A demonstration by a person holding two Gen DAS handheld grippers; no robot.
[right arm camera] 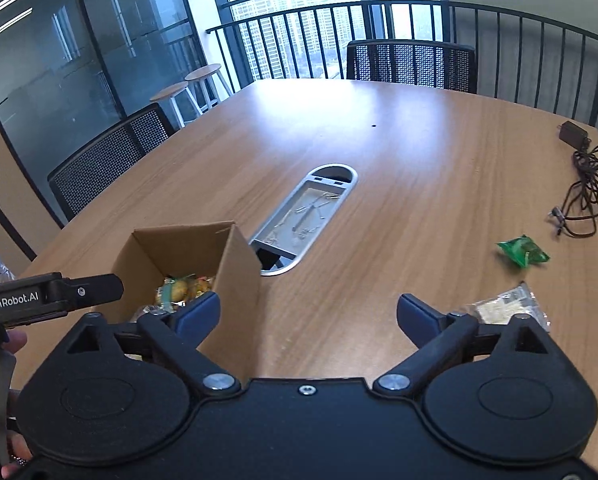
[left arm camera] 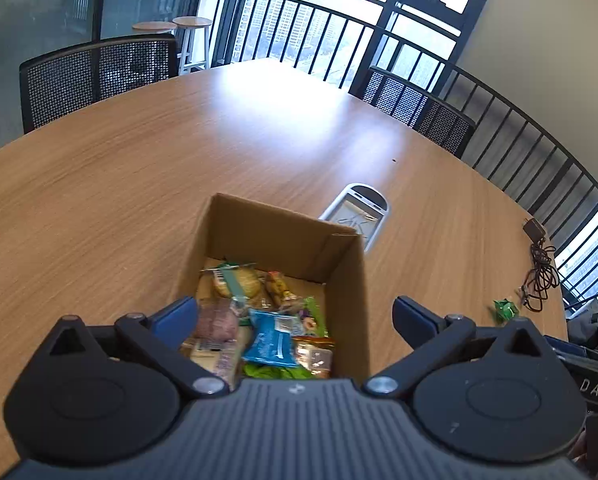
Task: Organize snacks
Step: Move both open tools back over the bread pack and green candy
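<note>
An open cardboard box [left arm camera: 347, 280] stands on the wooden table [left arm camera: 99, 200] and holds several snack packets, among them a blue packet [left arm camera: 273, 338]. My left gripper [left arm camera: 295, 316] is open and empty, right above the box's near side. In the right wrist view the box [right arm camera: 235, 268] is at the left. My right gripper [right arm camera: 309, 312] is open and empty over bare table to the right of the box. A green snack packet [right arm camera: 523, 252] and a clear packet [right arm camera: 507, 310] lie on the table at the right. The green packet also shows in the left wrist view [left arm camera: 506, 310].
A grey cable hatch [right arm camera: 303, 216] is set in the table just beyond the box. A black charger with a coiled cable [right arm camera: 579, 184] lies at the right edge. Mesh chairs [right arm camera: 411, 60] stand around the table. The left gripper's body [right arm camera: 47, 296] is beside the box.
</note>
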